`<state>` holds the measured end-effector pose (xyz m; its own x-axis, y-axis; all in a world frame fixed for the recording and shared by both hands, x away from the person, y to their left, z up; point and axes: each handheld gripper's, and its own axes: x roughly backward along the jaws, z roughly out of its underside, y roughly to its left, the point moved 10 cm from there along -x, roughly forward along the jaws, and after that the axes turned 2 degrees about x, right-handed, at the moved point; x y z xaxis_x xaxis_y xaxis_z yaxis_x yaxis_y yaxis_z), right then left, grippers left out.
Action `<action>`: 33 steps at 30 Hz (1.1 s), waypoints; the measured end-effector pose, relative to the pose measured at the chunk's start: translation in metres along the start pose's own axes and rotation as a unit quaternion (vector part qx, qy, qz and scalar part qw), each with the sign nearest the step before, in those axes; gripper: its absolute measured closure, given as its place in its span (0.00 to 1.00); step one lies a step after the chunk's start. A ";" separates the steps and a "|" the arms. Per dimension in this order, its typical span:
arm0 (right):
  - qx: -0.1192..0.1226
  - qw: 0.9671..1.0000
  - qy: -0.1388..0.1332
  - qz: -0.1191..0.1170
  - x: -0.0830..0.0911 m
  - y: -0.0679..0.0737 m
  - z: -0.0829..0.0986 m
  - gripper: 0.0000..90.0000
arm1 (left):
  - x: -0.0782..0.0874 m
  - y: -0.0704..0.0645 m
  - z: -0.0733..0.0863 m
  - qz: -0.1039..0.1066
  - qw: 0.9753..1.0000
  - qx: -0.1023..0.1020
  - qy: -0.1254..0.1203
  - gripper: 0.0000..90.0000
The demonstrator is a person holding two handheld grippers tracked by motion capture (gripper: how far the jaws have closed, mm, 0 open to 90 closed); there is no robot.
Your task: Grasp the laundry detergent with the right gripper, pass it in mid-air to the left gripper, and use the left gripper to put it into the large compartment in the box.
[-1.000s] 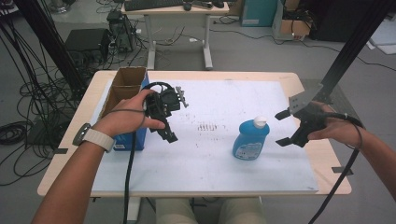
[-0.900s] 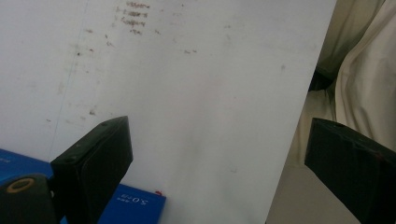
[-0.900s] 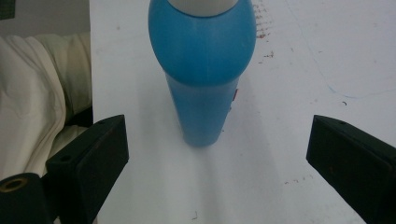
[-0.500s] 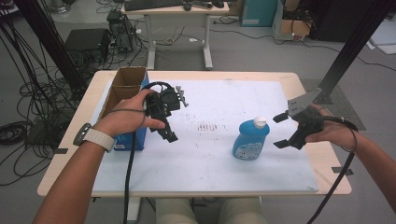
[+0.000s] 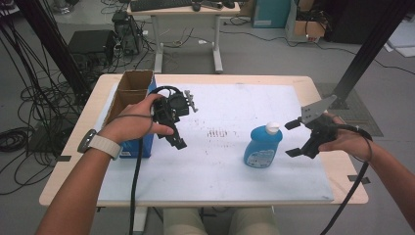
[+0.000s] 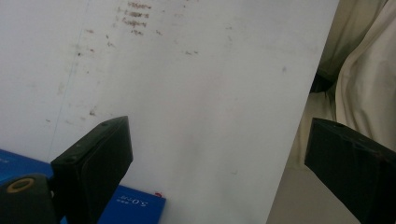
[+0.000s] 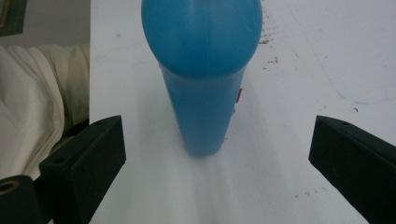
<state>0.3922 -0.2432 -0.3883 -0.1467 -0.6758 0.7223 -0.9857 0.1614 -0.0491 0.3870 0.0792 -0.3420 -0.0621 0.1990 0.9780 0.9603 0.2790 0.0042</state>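
The blue bottle point(image 7: 201, 74) stands upright just ahead of my right gripper point(image 5: 293, 138), its wide-open fingers point(image 7: 84, 163) still clear; closing off-centre could tip it, I judge, while my left gripper point(image 5: 177, 136) idles open.

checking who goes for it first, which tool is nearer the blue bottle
Right. The right tool sits open just beside the blue bottle, which stands ahead between its jaws, untouched. The left tool is across the table by the blue box.

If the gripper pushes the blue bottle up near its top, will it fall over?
Probably. The blue bottle stands upright, taller than its base is wide, so a high push could tip it. Its smooth plastic sides look slippery. It looks mostly full, so likely fairly heavy.
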 end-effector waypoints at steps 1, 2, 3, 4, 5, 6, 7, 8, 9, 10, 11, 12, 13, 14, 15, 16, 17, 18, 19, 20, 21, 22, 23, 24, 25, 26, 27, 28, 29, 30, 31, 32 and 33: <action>-0.001 1.000 -0.001 0.000 0.000 0.000 0.000 0.04 | 0.000 0.000 0.000 0.000 1.000 0.000 -0.001 0.09; -0.001 1.000 -0.003 0.000 -0.001 0.000 0.000 0.04 | 0.000 0.000 0.000 0.001 1.000 0.001 -0.001 0.09; -0.001 1.000 -0.003 0.000 -0.001 0.000 0.000 0.04 | 0.000 0.000 0.000 0.001 1.000 0.001 -0.001 0.09; 0.000 1.000 -0.006 0.000 -0.002 0.000 0.000 0.04 | -0.001 0.000 0.000 0.000 1.000 0.001 -0.001 0.09; 0.004 1.000 0.002 -0.003 -0.002 0.000 0.002 0.04 | -0.001 0.000 0.000 0.001 1.000 0.001 -0.001 0.09; 0.002 1.000 -0.004 -0.002 -0.004 0.000 0.001 0.04 | -0.001 0.000 0.000 0.000 1.000 0.001 -0.001 0.09; 0.002 1.000 -0.004 -0.002 -0.004 0.000 0.001 0.04 | -0.001 0.000 0.000 0.000 1.000 0.001 -0.001 0.09; 0.002 1.000 -0.005 -0.002 -0.004 0.000 0.001 0.04 | -0.001 0.000 0.000 0.000 1.000 0.001 -0.001 0.09; -0.002 1.000 -0.009 -0.001 -0.005 0.000 0.001 0.04 | -0.001 0.000 0.000 0.000 1.000 0.001 -0.001 0.09; -0.002 1.000 -0.010 -0.001 -0.005 0.000 0.001 0.04 | -0.001 0.000 0.000 -0.001 1.000 0.002 -0.003 0.09; -0.002 1.000 -0.011 -0.001 -0.005 0.000 0.002 0.04 | -0.001 0.000 0.001 -0.001 1.000 0.002 -0.002 0.09; -0.002 1.000 -0.011 -0.001 -0.005 0.000 0.002 0.04 | -0.001 0.000 0.001 -0.001 1.000 0.002 -0.002 0.09; -0.001 1.000 -0.006 -0.004 -0.005 0.000 0.002 0.04 | -0.001 0.000 0.001 0.000 1.000 0.002 -0.001 0.09; -0.001 1.000 -0.007 -0.004 -0.005 0.000 0.003 0.05 | -0.001 0.000 0.001 -0.001 1.000 0.002 -0.001 0.09; -0.001 1.000 -0.007 -0.004 -0.005 0.000 0.003 0.05 | -0.001 0.000 0.001 -0.001 1.000 0.002 -0.001 0.09; -0.004 1.000 -0.011 -0.003 -0.006 0.000 0.002 0.05 | -0.001 0.000 0.001 -0.001 1.000 0.002 -0.002 0.09; -0.002 1.000 -0.014 -0.003 -0.006 0.000 0.002 0.05 | -0.001 0.000 0.001 -0.001 1.000 0.002 -0.002 0.09; -0.002 1.000 -0.014 -0.003 -0.006 0.000 0.002 0.05 | -0.001 0.000 0.001 -0.001 1.000 0.003 -0.003 0.09; -0.001 1.000 -0.013 -0.004 -0.006 0.000 0.002 0.05 | -0.001 0.000 0.001 -0.001 1.000 0.004 -0.004 0.09; 0.002 1.000 -0.006 -0.008 -0.006 0.000 0.004 0.05 | -0.001 0.000 0.001 -0.002 1.000 0.003 -0.004 0.09; 0.000 1.000 -0.010 -0.008 -0.007 0.000 0.004 0.05 | -0.001 0.000 0.000 -0.002 1.000 0.002 -0.004 0.09; 0.000 1.000 -0.010 -0.008 -0.007 0.000 0.004 0.05 | -0.001 0.000 0.000 -0.002 1.000 0.002 -0.004 0.09; -0.002 1.000 -0.013 -0.006 -0.008 0.000 0.004 0.05 | -0.001 0.000 0.000 -0.001 1.000 0.002 -0.004 0.09; -0.002 1.000 -0.013 -0.008 -0.009 0.000 0.005 0.05 | -0.001 0.000 0.000 -0.001 1.000 0.003 -0.004 0.09; -0.002 1.000 -0.012 -0.009 -0.010 0.000 0.006 0.05 | -0.001 0.000 0.001 -0.001 1.000 0.002 -0.004 0.09; -0.005 1.000 -0.020 -0.005 -0.010 0.000 0.006 0.05 | -0.001 0.000 0.001 -0.001 1.000 0.003 -0.004 0.09; -0.005 1.000 -0.020 -0.005 -0.010 0.000 0.006 0.05 | -0.001 0.000 0.001 -0.001 1.000 0.003 -0.004 0.09; -0.007 1.000 -0.026 -0.004 -0.011 0.000 0.005 0.05 | -0.001 0.000 0.001 -0.001 1.000 0.004 -0.005 0.09; -0.009 1.000 -0.016 -0.007 -0.010 0.001 0.006 0.05 | -0.001 0.000 0.001 -0.001 1.000 0.003 -0.005 0.09; -0.004 1.000 -0.015 -0.010 -0.009 0.001 0.007 0.05 | -0.002 0.000 0.001 -0.001 1.000 0.003 -0.005 0.09; -0.004 1.000 -0.019 -0.006 -0.010 0.000 0.006 0.05 | -0.002 0.000 0.001 0.000 1.000 0.005 -0.006 0.09; -0.007 1.000 -0.026 -0.005 -0.011 0.001 0.005 0.05 | -0.002 0.000 0.001 0.000 1.000 0.004 -0.004 0.09; -0.007 1.000 -0.026 -0.005 -0.011 0.001 0.005 0.05 | -0.002 0.000 0.001 0.000 1.000 0.004 -0.004 0.09</action>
<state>0.3927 -0.2391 -0.4003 -0.1413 -0.7135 0.6863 -0.9859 0.1640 -0.0325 0.3870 0.0800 -0.3439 -0.0647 0.2070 0.9762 0.9580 0.2866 0.0027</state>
